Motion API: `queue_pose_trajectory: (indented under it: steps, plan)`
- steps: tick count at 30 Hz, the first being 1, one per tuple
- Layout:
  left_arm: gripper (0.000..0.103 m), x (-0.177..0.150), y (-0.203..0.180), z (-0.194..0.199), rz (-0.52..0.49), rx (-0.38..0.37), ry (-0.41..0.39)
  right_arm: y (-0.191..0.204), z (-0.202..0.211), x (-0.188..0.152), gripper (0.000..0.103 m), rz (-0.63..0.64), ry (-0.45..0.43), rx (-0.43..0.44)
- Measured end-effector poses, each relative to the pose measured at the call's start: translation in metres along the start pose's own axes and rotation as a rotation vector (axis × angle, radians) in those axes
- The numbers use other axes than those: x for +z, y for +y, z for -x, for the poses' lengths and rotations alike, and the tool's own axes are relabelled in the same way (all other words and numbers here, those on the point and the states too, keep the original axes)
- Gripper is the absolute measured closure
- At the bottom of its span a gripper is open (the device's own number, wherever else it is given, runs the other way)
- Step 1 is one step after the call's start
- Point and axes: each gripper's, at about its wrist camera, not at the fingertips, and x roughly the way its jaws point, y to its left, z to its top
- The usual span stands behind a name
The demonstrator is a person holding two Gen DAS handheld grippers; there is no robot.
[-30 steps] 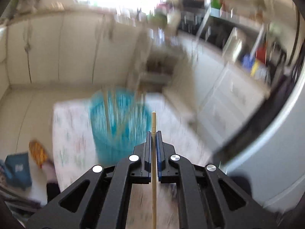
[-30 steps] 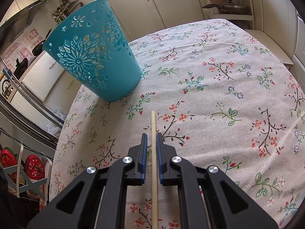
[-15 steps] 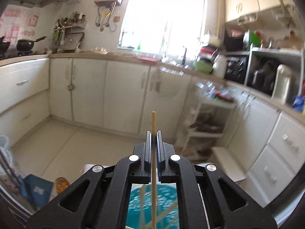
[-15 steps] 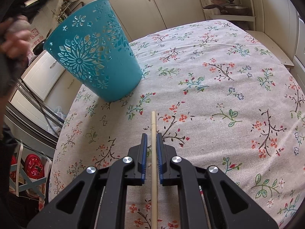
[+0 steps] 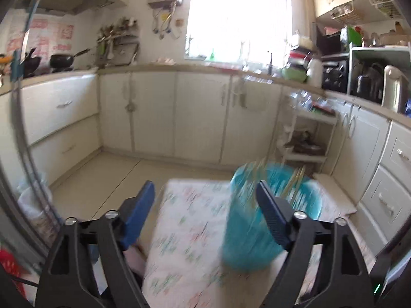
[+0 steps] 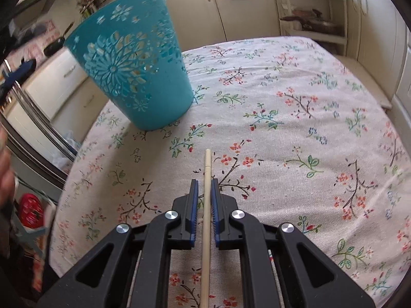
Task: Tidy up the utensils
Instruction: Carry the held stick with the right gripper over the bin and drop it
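Observation:
A teal cut-out basket [image 6: 133,77] stands on the floral tablecloth [image 6: 295,133] at the far left of the table. In the left wrist view the basket [image 5: 257,231] is blurred, with several wooden chopsticks [image 5: 295,182] sticking up in it. My left gripper [image 5: 205,192] is above the table to the left of the basket, its jaws opening wide with nothing between them. My right gripper [image 6: 204,183] is shut on a single wooden chopstick [image 6: 206,195], whose tip pokes out ahead of the pads, low over the cloth in front of the basket.
White kitchen cabinets [image 5: 179,113] run along the far walls, with a floor gap between them and the table. A white open shelf rack [image 6: 310,12] stands past the table's far edge. A person's hand [image 6: 3,169] shows at the left border.
My left gripper has let go of its chopstick and its jaws have spread; it tipped up toward the room, then back down beside the basket. The right gripper keeps its chopstick and barely moved.

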Motion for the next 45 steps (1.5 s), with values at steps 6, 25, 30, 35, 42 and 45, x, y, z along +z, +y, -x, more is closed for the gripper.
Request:
queue_pose_trajectory:
  steps: [6,25,30,35,42,45]
  plan:
    - [0.02,-0.068,0.006,-0.043,-0.042,-0.011,0.274,0.009,0.001,-0.005,0.097,0.076,-0.024,-0.072]
    - [0.013,-0.103,-0.012,-0.078,-0.126,0.023,0.448,-0.004,0.059,0.011,0.097,-0.121,-0.121,0.326]
    - [0.012,-0.105,-0.016,-0.079,-0.145,0.026,0.459,-0.005,0.077,0.02,0.097,-0.128,-0.174,0.364]
    - [0.012,-0.106,-0.017,-0.08,-0.152,0.028,0.465,0.002,0.094,0.038,0.097,-0.12,-0.231,0.402]
    - [0.012,-0.107,-0.019,-0.083,-0.16,0.031,0.476,0.037,0.136,0.113,0.097,-0.046,-0.463,0.435]
    - [0.012,-0.107,-0.02,-0.084,-0.157,0.03,0.483,0.055,0.147,0.149,0.097,-0.04,-0.602,0.406]
